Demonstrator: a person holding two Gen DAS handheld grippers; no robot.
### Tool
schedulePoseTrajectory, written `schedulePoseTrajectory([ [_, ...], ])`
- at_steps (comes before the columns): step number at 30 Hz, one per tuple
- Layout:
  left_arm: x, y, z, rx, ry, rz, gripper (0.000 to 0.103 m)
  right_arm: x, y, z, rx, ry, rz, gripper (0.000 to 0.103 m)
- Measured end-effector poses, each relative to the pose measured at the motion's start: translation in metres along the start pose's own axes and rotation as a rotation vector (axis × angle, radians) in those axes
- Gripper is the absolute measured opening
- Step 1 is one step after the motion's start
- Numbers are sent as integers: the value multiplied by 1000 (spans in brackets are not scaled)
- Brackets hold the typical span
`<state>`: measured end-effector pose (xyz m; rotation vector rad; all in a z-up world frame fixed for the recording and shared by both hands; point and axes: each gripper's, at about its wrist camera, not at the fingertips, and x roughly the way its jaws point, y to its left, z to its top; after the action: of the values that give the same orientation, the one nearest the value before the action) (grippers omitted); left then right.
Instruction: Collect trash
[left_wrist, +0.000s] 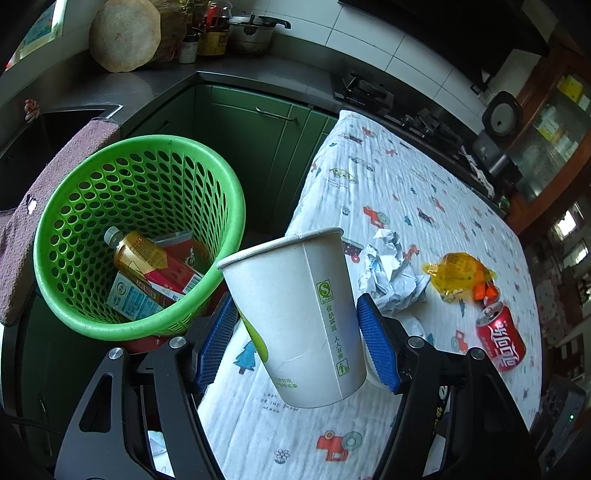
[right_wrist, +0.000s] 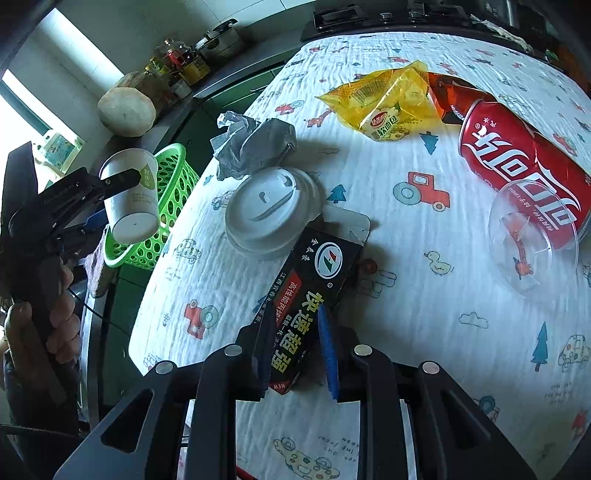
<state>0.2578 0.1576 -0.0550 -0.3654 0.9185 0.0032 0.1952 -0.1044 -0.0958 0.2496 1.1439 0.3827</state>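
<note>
Green basket (left_wrist: 140, 236) mouth stands open; bottle (left_wrist: 138, 254) and cartons low inside.

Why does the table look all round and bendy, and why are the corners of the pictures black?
Both wrist views use a fisheye lens: in the right wrist view the table bulges like a ball, and in the left wrist view its edge curves. The black corners are the lens rim. Bright window light washes out the upper left of the right wrist view; the paper cup is sharp in the left wrist view.
</note>
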Motion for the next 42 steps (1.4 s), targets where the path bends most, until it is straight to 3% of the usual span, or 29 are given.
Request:
schedulePoseTrajectory([
  [8, 1, -1, -1, 9, 4, -15, 66, 3, -6, -9, 10, 19, -34, 24],
  [9, 1, -1, -1, 8, 6, -14, 66, 5, -10, -11, 29, 14, -20, 29],
  [11, 1, -1, -1, 6, 6, -16, 66, 6, -15, -12, 51, 21, -23, 68],
  [13, 1, 0, -2, 8, 6, -14, 66, 1, -15, -14, 60, 3, -3, 78],
  [16, -1, 0, -2, 10, 5, -11, 66, -9, -4, -10, 12, -42, -17, 81],
  [21, -2, 1, -2, 8, 0, -8, 66, 4, 4, -1, 17, -15, -35, 81],
  [27, -4, 4, -1, 7, -4, -4, 66, 27, 19, 8, -12, 13, -122, 77],
  [31, -7, 7, 0, 5, -11, -4, 66, 32, 23, 7, -44, 18, -150, 56],
  [39, -20, 20, 6, -9, -46, 12, 66, 12, 9, -1, -46, 14, -93, 45],
  [40, -23, 24, 8, -13, -52, 19, 66, 9, 8, -2, -50, 13, -88, 34],
  [42, -28, 32, 13, -27, -66, 34, 66, 2, 8, -2, -61, 5, -79, 33],
])
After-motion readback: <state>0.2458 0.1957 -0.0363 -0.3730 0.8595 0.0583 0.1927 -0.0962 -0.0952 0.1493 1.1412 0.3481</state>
